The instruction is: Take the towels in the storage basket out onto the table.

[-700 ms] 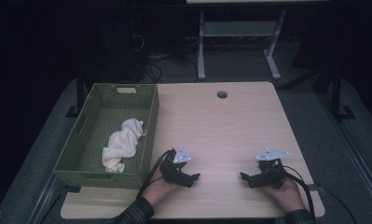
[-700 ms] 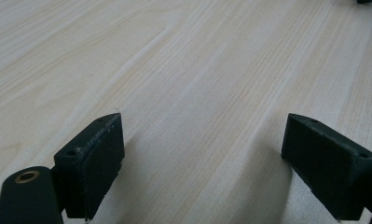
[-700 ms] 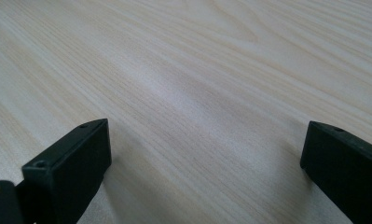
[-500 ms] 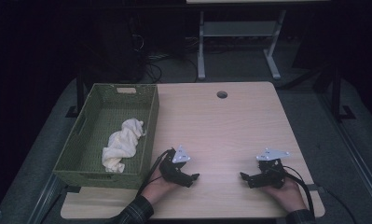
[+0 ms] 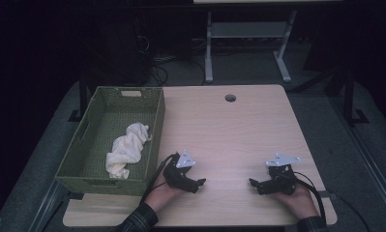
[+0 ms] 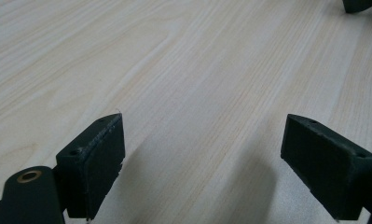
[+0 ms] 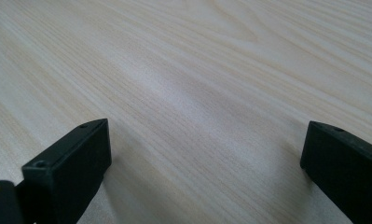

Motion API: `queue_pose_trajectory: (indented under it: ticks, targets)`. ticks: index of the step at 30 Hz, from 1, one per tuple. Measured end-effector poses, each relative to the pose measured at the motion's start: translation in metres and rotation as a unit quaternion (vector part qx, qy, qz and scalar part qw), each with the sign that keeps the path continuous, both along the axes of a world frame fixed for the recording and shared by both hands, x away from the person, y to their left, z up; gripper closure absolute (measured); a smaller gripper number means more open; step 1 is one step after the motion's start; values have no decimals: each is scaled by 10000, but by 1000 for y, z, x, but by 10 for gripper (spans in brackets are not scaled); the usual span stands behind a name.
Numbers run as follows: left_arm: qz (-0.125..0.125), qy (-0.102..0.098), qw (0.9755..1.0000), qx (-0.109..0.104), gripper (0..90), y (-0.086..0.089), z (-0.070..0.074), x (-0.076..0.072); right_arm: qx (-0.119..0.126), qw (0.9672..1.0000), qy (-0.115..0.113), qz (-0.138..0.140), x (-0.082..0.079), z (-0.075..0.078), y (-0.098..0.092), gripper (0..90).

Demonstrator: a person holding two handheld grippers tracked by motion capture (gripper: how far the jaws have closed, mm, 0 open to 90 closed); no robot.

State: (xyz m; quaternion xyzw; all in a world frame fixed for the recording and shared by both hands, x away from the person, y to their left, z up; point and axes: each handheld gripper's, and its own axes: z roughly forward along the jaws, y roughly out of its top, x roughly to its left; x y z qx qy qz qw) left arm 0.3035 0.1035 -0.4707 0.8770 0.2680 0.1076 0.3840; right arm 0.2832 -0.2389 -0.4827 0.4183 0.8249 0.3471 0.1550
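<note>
Two claws rest low on the near part of the counter (image 5: pixel 239 130), and little has changed over the last moment: the left claw (image 5: pixel 199 183) has edged a touch toward the middle, while the right claw (image 5: pixel 254 183) sits where it was. We read this as a pause before any reach, with nothing picked up so far.

Both claws stand wide apart with only bare wood between their jaws, as the left gripper view and right gripper view show plainly.

The cloth (image 5: pixel 126 151), the thing nearest our left claw, lies crumpled on the floor of the green basket (image 5: pixel 157 121), closer to its near end and not touching the wall on our side, as far as we can tell.

For room, the stretch of counter ahead of both claws is open up to the cable hole (image 5: pixel 230 98). The basket's wall stands just beside the left claw, so a reach for the cloth would likely have to go up and over that rim. The near edge of the counter is close behind both hands.
</note>
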Motion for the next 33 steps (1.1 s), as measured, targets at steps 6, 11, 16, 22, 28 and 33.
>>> queue_pose_trajectory:
  ticks: [6, 11, 16, 22, 28, 33]
  targets:
    - [14, 9, 10000, -56, 131, 0, 4, 1, -7, 10000, -1, -3, 0, 0, 0, 13]
    - [42, -13, 10000, -63, 132, 0, 10, 2, -7, 10000, -1, -4, 0, 0, 0, 13]
    - [63, -6, 9999, -114, 133, 1, 13, 3, -9, 10000, 2, -10, 0, 0, 0, 13]
    - [80, 55, 9999, -118, 132, 1, 16, 4, -1, 10000, 24, -17, 0, 0, 0, 13]
    - [112, 61, 9997, -192, 133, 1, 22, 4, 1, 10000, 21, -18, 0, 0, 0, 13]
    - [134, 54, 9996, -250, 133, 1, 29, 6, 5, 10000, 20, -19, 0, 0, 0, 13]
